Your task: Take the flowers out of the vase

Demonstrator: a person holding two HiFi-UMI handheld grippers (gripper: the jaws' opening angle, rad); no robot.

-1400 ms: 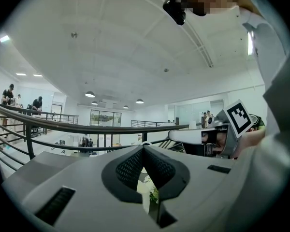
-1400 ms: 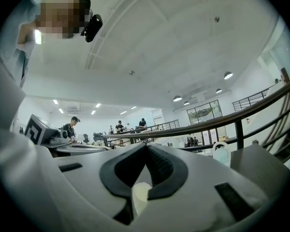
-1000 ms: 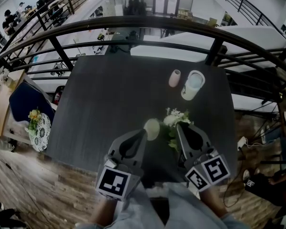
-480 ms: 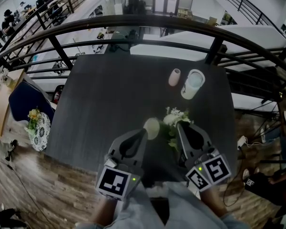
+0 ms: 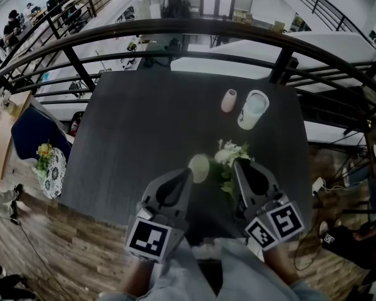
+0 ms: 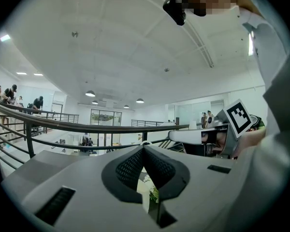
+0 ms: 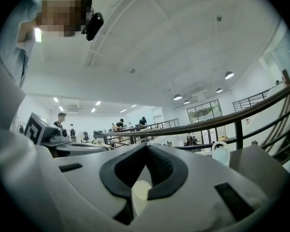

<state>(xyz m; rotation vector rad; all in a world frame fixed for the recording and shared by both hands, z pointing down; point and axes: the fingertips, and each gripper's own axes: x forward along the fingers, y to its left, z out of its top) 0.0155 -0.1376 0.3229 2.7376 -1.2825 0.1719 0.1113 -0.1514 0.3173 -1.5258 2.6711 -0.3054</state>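
table point(image 5: 144, 124): dark.
flowers point(image 5: 230, 155): near, just right of pale vase point(image 5: 199, 168); seating unclear.
left tongs point(image 5: 188, 172): together, empty.
right tongs point(image 5: 237, 164): together, empty.
care: if stems sat inside, pinch low, lift straight.

Pale, roundish vase point(image 5: 200, 168) sits just below the frame's centre. White flowers point(image 5: 230, 155) with green leaves are bunched right beside it, to its right. Can't tell if the stems are inside.

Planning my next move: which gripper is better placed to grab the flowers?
Right: the right gripper's shut tips sit beside the white flowers; the left gripper, also shut, points at the pale vase.
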